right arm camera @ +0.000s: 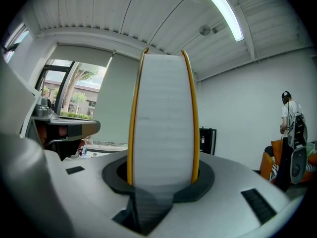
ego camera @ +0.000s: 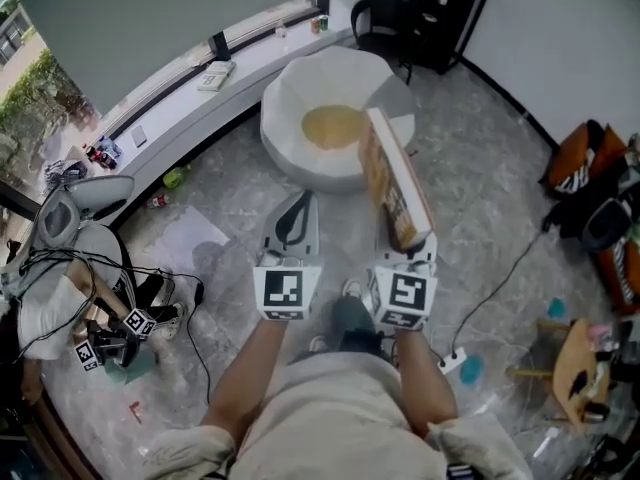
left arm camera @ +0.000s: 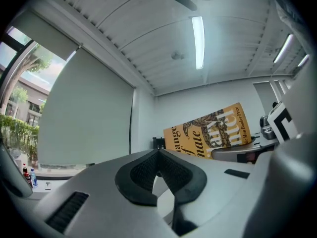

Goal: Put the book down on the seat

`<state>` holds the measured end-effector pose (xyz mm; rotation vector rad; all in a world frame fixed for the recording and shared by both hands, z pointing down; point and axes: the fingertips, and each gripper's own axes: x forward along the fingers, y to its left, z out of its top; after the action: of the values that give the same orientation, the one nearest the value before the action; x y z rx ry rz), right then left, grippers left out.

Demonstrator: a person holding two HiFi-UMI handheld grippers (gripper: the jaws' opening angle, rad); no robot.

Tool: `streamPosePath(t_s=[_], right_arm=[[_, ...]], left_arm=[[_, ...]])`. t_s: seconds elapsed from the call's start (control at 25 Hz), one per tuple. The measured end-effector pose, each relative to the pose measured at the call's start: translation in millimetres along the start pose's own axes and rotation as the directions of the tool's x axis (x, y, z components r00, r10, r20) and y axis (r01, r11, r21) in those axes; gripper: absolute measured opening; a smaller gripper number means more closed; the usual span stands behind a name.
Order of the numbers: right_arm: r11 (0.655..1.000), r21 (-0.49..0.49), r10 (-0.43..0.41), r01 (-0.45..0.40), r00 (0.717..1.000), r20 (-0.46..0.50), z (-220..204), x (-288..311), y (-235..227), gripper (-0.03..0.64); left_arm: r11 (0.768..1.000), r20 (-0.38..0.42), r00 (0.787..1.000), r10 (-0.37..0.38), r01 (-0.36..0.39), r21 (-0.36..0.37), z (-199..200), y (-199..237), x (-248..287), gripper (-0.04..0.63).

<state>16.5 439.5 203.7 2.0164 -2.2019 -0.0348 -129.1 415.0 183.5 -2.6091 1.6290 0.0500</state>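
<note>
1. In the head view, your right claw (ego camera: 405, 251) is clamped on the lower end of a book (ego camera: 394, 180). The book stands on its edge and leans slightly to the right.
2. In that view the book is in the air over the grey marbled floor (ego camera: 480, 168). Its far end overlaps the near rim of the seat (ego camera: 288, 98), and it is not resting on the seat.
3. The seat is a white, rounded, faceted tub shape with a pale yellow cushion (ego camera: 333, 125) sunk in its middle.
4. Your left claw (ego camera: 293, 213) sits just beside the right one, level with it and apart from the book.
5. Each claw carries a white cube with black square markers near your wrist.
6. Only the right gripper view shows the grip from inside. A block of white page edges, framed by two thin yellow cover edges, rises upright between the dark pads, which press on both covers.
7. Only the left gripper view shows the book's face. It is an orange-yellow cover with large white lettering and a dark, scaly, serpent-like ornament.
8. In the left gripper view, the ribbed black pads meet at their tips with nothing between them, so that claw is closed and empty.
9. Both claws have smooth, matt grey plastic bodies.
</note>
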Motion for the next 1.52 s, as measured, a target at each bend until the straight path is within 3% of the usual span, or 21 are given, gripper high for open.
streamPosePath(t_s=[0.28,0.96,1.52], right_arm=[[1.000,0.008,0.015,-0.015,1.000,-0.016,-7.7,56.1,-20.2,0.150],[0.997,-0.017,0.071,-0.071,0.997,-0.017,-0.9,215.1,-125.9,0.150],[0.989,0.043,0.140,-0.139,0.989,-0.040,-8.8,307.3,-130.8,0.150]], left_arm=[[1.000,-0.023,1.000,0.001,-0.001,0.026,-12.2,4.8,60.4,0.008],[0.998,-0.036,0.999,0.035,-0.033,0.052,-15.5,-5.5,248.0,0.008],[0.994,-0.048,0.994,0.100,-0.097,0.057,-30.8,31.8,316.2,0.008]])
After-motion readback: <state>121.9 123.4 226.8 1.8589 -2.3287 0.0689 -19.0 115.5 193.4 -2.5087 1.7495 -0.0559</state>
